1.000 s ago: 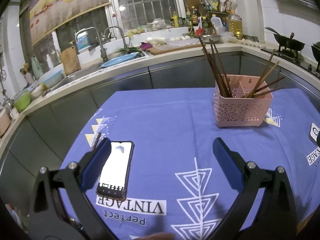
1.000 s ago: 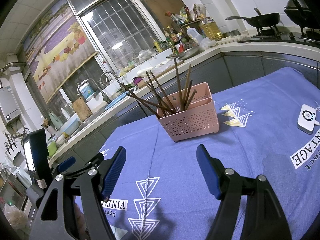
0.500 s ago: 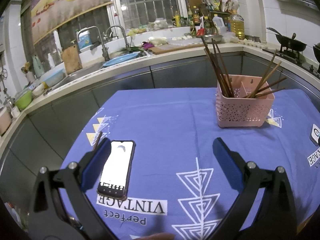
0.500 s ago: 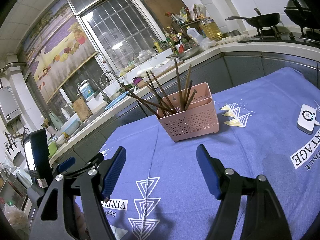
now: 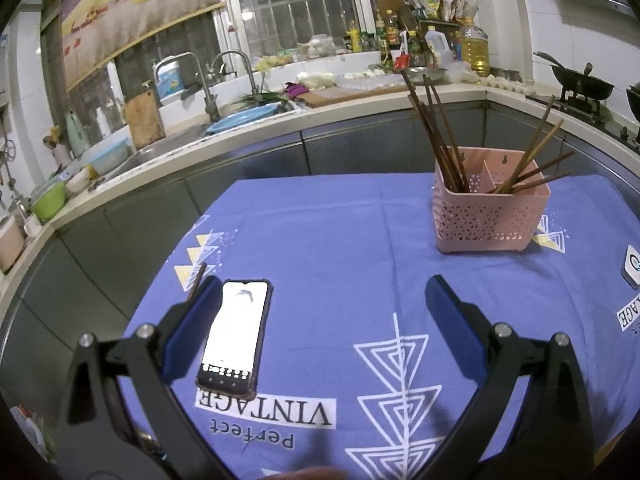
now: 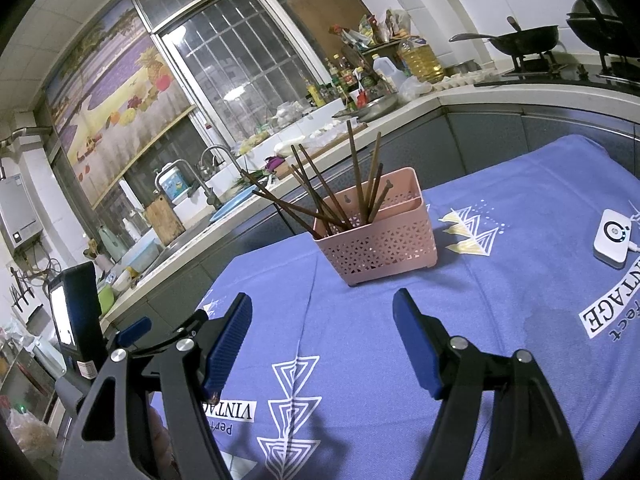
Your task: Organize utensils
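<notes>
Pink perforated plastic basket (image 5: 493,216) stands upright on a blue-violet printed tablecloth (image 5: 340,248), toward the far right part of the table. Inside, dark wooden chopsticks (image 5: 438,136) lean in two bunches: one in the left compartment tilting left, one in the right compartment (image 5: 532,168) tilting right. One more chopstick (image 5: 197,280) lies flat on the cloth near the left edge, partly hidden behind the left gripper's finger.

Left gripper (image 5: 320,320) hovers low over the cloth, jaws spread wide, nothing between them. A phone (image 5: 236,338) with lit screen lies flat just beside its left finger. Right gripper (image 6: 322,340) also spread wide, empty, pointed at the basket from well apart. A small white device (image 6: 612,238) rests on the cloth at far right.
</notes>
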Demonstrator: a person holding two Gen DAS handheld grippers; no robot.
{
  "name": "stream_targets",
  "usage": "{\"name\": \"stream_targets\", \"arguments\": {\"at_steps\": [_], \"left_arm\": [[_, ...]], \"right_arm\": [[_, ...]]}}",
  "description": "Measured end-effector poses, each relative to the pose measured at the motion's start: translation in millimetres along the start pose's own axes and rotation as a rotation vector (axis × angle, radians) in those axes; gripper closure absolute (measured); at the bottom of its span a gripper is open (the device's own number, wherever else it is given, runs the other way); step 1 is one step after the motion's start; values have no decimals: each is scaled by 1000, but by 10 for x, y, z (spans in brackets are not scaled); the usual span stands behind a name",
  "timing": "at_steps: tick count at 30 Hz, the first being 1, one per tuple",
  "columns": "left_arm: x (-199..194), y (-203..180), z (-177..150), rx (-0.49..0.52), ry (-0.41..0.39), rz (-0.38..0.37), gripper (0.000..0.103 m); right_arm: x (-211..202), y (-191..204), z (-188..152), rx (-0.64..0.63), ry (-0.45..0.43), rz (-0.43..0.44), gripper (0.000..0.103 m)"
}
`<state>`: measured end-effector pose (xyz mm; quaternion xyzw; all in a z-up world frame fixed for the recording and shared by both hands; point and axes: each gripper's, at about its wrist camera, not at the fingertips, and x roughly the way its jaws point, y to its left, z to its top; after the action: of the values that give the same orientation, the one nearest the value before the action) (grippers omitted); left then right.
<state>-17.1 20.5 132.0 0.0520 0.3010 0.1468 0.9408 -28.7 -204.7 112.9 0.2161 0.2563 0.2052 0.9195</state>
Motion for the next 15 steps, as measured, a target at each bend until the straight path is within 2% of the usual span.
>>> {"name": "stream_targets", "arguments": {"at_steps": [15], "left_arm": [[-14,10,-11,3,-2,5,6]], "right_arm": [[-8,15,-10,1,-1,-1,30]]}}
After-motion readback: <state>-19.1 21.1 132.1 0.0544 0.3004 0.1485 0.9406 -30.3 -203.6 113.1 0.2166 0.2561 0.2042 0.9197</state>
